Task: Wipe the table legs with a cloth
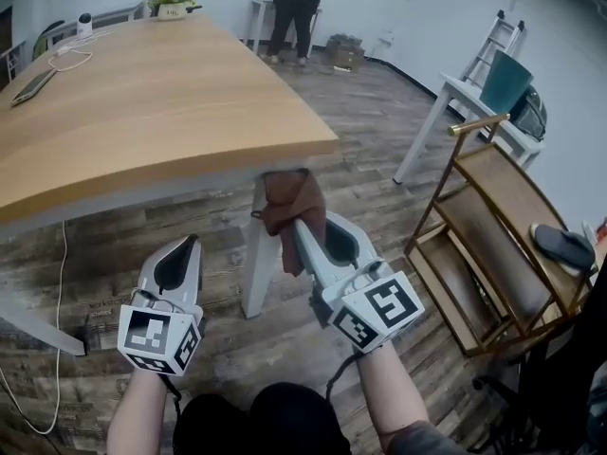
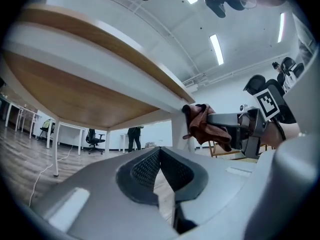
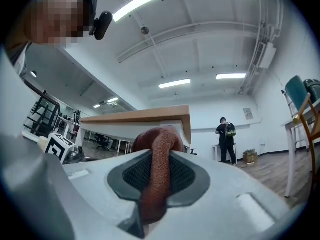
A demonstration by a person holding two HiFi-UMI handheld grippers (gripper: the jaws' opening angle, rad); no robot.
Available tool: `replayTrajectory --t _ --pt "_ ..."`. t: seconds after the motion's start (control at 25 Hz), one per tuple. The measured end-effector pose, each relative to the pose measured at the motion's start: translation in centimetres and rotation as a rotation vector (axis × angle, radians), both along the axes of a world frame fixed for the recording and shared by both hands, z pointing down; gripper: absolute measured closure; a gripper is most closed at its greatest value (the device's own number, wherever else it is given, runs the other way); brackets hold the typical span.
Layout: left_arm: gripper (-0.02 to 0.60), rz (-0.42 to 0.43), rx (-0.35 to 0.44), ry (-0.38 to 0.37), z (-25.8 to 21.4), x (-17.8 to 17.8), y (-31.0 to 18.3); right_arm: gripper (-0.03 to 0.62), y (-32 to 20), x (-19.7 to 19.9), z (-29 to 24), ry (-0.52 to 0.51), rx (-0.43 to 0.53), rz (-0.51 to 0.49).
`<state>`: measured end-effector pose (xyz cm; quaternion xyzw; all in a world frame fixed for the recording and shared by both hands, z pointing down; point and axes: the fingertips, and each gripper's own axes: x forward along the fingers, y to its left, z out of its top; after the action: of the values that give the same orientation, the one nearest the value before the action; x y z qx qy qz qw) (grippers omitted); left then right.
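Cloth (image 1: 287, 205) pinched in right hand-held gripper (image 1: 303, 224), touching table leg (image 1: 254, 271) top.

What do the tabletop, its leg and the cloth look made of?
Light brown tabletop: wood or wood-look laminate, matte, visible grain. White table leg: likely painted metal, smooth, even. Reddish-brown cloth: soft napped fabric, draping in folds.
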<state>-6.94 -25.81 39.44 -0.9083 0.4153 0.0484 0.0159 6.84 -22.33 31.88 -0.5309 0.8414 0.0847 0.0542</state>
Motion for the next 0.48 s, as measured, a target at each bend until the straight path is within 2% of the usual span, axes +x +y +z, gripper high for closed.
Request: replayTrajectory --t 0.16,0.36,0.48 --pt "0.563 0.004 -0.024 0.018 1.4 -0.2 0.7 0.530 0.1 0.0 3.4 0.017 -0.073 0.028" --pt "0.561 0.002 -0.068 -0.012 6.8 -0.1 1.7 0.530 0.7 1.1 11.3 0.032 -0.222 0.063" --pt "0.563 -0.013 -0.126 0.003 10.3 -0.4 1.9 0.530 1.1 1.0 15.5 0.071 -0.293 0.054"
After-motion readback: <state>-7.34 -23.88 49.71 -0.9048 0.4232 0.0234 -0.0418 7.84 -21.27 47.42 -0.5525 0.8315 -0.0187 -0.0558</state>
